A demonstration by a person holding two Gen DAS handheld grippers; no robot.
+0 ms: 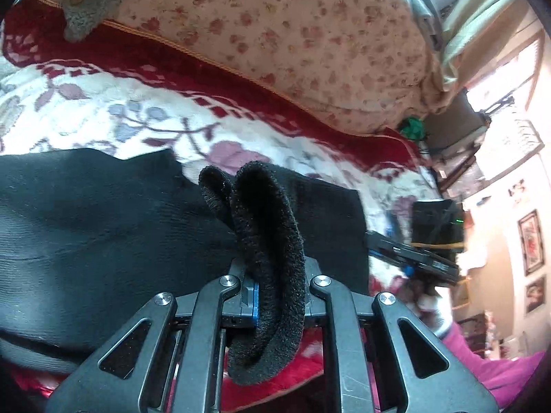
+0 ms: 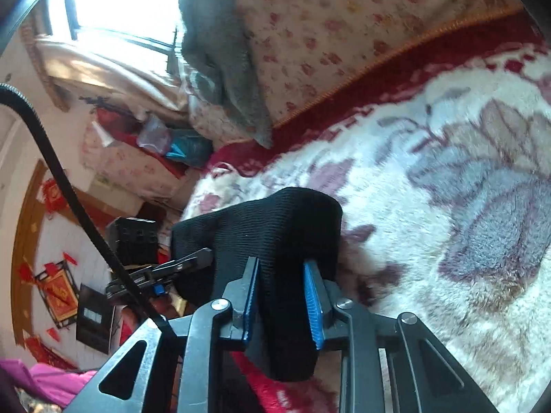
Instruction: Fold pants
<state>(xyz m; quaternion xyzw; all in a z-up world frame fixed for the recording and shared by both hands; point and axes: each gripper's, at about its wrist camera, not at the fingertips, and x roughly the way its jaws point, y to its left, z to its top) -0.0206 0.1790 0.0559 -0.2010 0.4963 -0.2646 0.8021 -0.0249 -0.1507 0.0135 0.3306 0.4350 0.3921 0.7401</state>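
Both pairs of jaws pinch the black pants (image 1: 103, 227): the left gripper (image 1: 275, 275) is clamped on a fuzzy, fleece-lined looped edge, and the right gripper (image 2: 284, 296) squeezes a ribbed knit fold between blue pads. They lie across a plush floral blanket (image 2: 447, 206) on the bed.

Black knit pants (image 1: 103, 227) lie spread across a bed's floral blanket, the ribbed outer face up and mostly flat. One edge is lifted and turned back in a thick roll, baring a fuzzy fleece lining (image 1: 268, 241). In the right wrist view, another bunched fold of the same fabric (image 2: 275, 234) rises off the blanket.
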